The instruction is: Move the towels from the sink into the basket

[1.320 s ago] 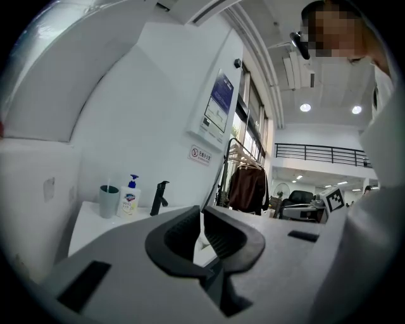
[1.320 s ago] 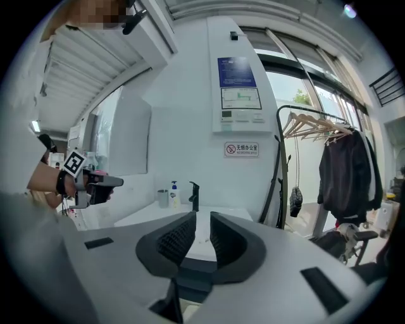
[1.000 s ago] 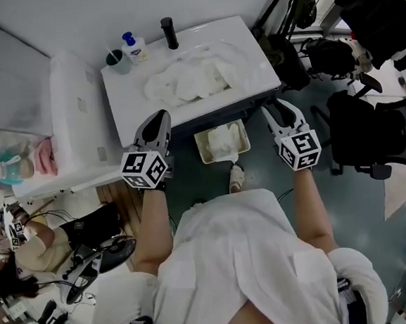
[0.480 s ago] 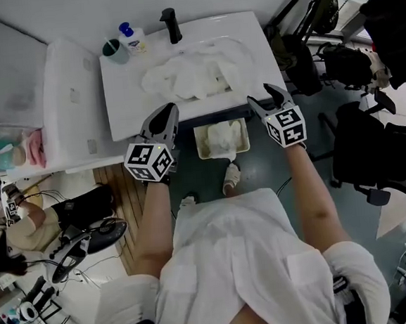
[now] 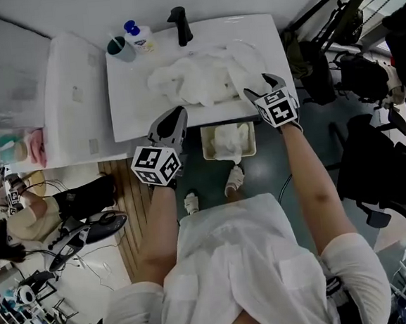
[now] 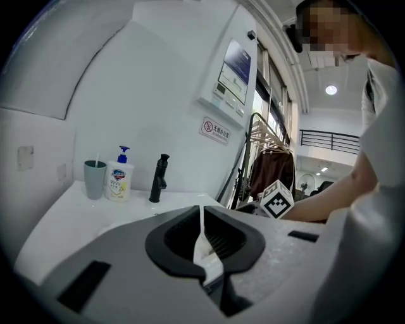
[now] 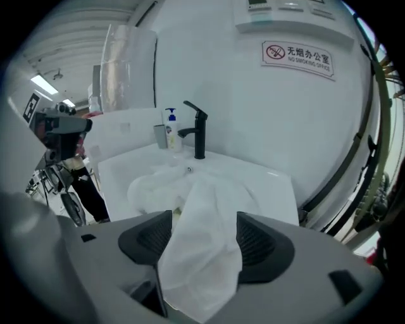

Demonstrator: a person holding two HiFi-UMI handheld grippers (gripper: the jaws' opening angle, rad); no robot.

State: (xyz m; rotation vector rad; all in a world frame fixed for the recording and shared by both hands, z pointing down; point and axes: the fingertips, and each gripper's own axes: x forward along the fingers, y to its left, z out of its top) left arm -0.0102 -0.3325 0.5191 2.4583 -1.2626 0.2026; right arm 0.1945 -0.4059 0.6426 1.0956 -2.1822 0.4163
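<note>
Nearest you, the basket [image 5: 206,145] sits on the floor below the front edge of the sink [image 5: 130,100], with 1 white towel [image 5: 229,140] in it. Your left gripper [image 5: 175,118] hovers at that edge, jaws almost together, gripping nothing. Your right gripper [image 5: 260,84] reaches over the basin. Its jaws have just been opening wide, and a loose fold of the towels [image 5: 196,81] lies between them unpinched. The heap fills the basin, with the black faucet [image 5: 179,26] beyond.

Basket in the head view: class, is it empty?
No, a white towel already lies inside the basket.
</note>
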